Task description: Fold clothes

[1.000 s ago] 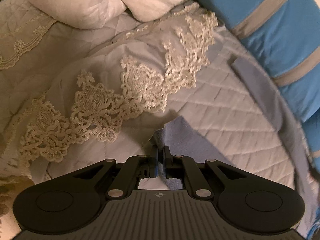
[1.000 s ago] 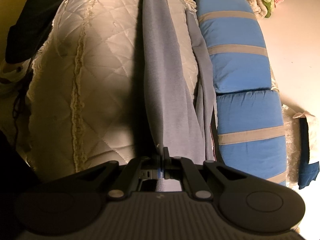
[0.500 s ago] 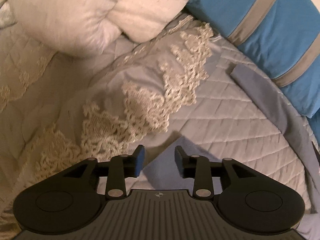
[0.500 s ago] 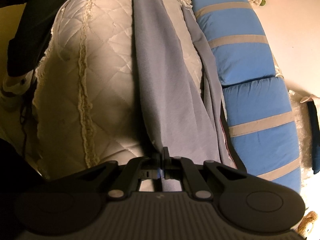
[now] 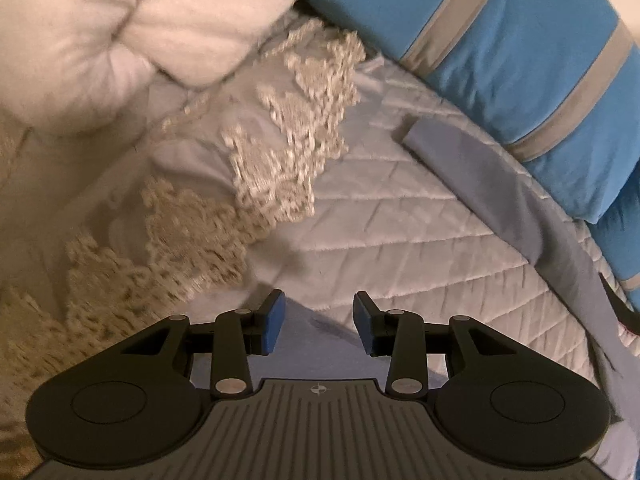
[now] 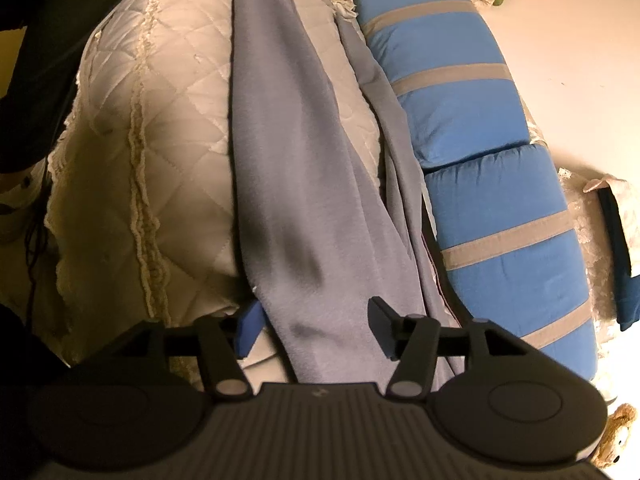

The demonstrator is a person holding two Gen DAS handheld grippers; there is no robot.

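A long grey-blue garment lies stretched along the quilted bedspread, with a second strip of it beside the blue cushions. My right gripper stands open, its fingers either side of the garment's near end, cloth lying loose between them. In the left wrist view my left gripper is open above a corner of the same cloth. Another band of the garment runs along the right side of the bed.
Blue cushions with grey stripes line the bed's far side. A white pillow and a lace-edged cover lie ahead of the left gripper. A dark sleeve shows at the left. A small plush toy lies at the bottom right.
Both grippers were shut on the grey-blue garment a second ago. The left opened half a second ago, the right just now, and the cloth has dropped onto the bed.
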